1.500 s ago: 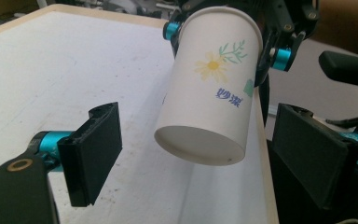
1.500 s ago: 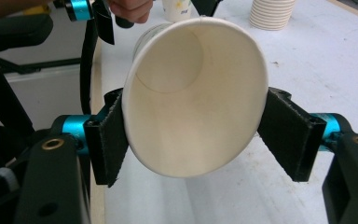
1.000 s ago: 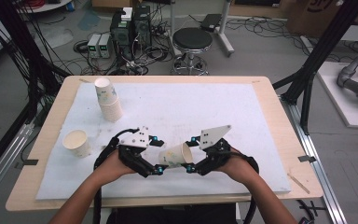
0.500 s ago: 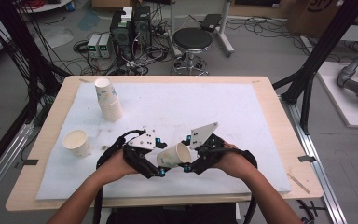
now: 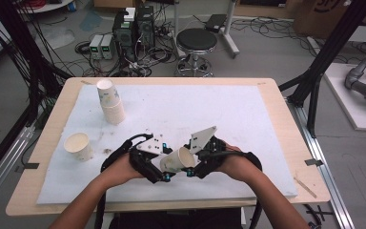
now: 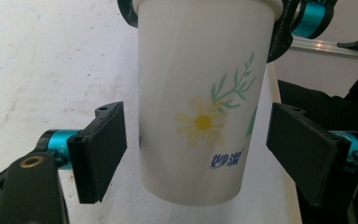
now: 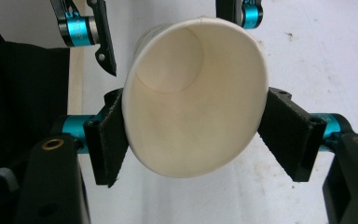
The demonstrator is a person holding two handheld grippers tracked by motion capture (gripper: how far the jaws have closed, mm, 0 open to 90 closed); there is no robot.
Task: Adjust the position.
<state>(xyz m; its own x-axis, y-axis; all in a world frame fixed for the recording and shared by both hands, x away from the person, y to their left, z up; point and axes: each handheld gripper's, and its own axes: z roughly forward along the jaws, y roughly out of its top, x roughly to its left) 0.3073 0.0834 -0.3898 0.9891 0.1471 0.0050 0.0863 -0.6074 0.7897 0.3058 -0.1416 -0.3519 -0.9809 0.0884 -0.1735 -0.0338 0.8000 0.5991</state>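
The right gripper [image 5: 193, 168] clamps 1 paper cup [image 5: 177, 160] near the table's front edge, the left gripper's [image 5: 158, 171] closing jaws flanking its base untouched. Far left stand a stack of cups [image 5: 110, 101] and 1 single cup [image 5: 78, 146], nothing between.

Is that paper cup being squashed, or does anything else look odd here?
Yes. The right gripper clamps the paper cup near its rim, and the mouth is pressed into an oval instead of a circle. The left gripper, whose jaws have just been closing, has not yet touched the cup's base. Nothing is spilled.
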